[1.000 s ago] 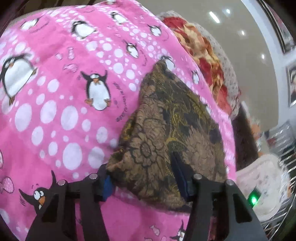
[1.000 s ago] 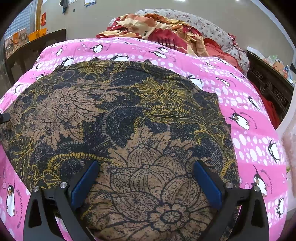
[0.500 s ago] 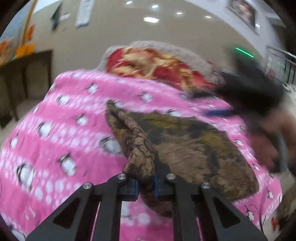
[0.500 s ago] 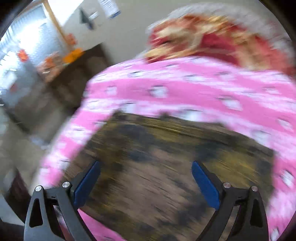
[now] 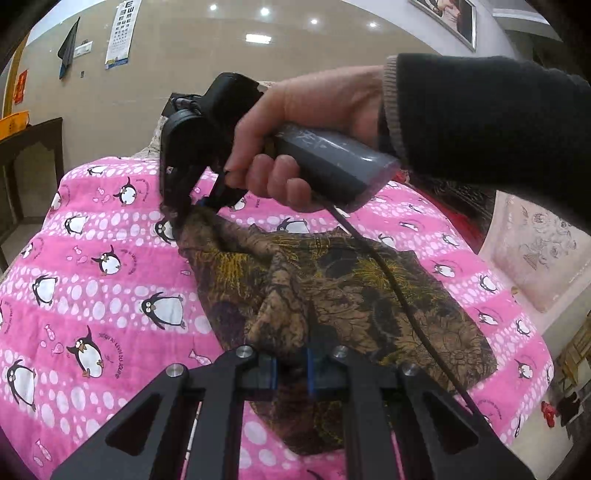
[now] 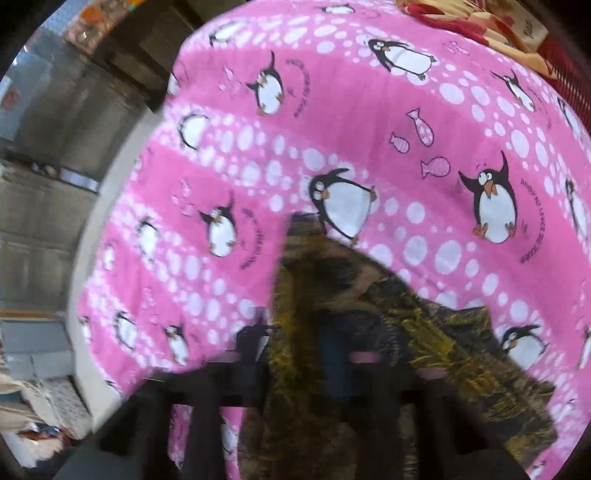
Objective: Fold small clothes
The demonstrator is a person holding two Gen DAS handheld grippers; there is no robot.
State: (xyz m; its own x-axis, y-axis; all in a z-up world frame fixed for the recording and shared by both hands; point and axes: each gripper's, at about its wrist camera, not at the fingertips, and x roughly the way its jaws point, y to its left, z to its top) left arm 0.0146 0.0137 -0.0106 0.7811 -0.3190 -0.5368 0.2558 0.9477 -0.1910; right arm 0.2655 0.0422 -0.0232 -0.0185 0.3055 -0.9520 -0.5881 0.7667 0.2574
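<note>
A small brown and black floral garment (image 5: 351, 291) lies on the pink penguin blanket (image 5: 110, 288). My left gripper (image 5: 291, 373) is shut on the garment's near edge, lifting a ridge of cloth. My right gripper (image 5: 188, 212) shows in the left wrist view, held in a hand, shut on the garment's far left corner. In the blurred right wrist view the right gripper (image 6: 306, 354) is closed on the same garment (image 6: 369, 332), with cloth draped over its fingers.
The pink blanket (image 6: 369, 147) covers a bed. Red and yellow bedding (image 6: 498, 33) lies at its head. A white patterned cloth (image 5: 535, 251) sits to the right of the bed. A dark wooden table (image 5: 22, 166) stands at the left by the wall.
My right gripper went from open over the flat garment to shut on its far corner. My left gripper stays shut on the near edge, and the garment is bunched between them.
</note>
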